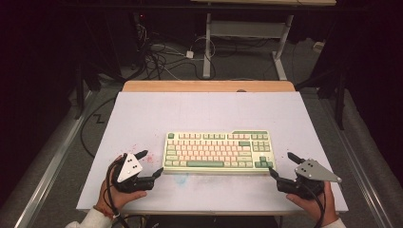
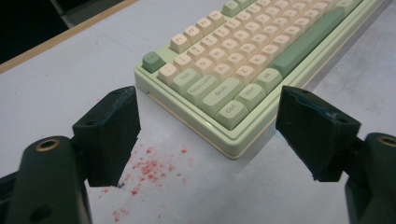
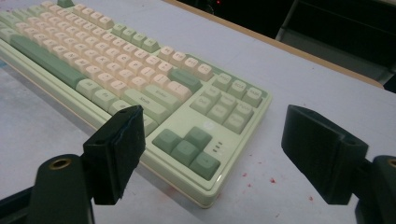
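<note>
Left hand-held gripper [image 1: 151,162]: mine, jaws wide apart, nothing between them, aimed at the keyboard's near left corner; my hand behind it is partly cut off by the frame edge.
Red specks [image 2: 149,169]: scattered on the white surface [image 1: 199,114] beside that corner; what they are I cannot tell.
Keyboard [image 1: 218,152]: cream and green, flat on the surface between my two tools, touched by neither.
Legends: left gripper view reads "Ctrl", "Win", "Alt", "Shift", "Caps Lock", "Tab"; other keys too blurred.
Right hand-held gripper [image 1: 281,166]: mine, jaws wide apart, empty, near the arrow-key corner [image 3: 189,149].
</note>
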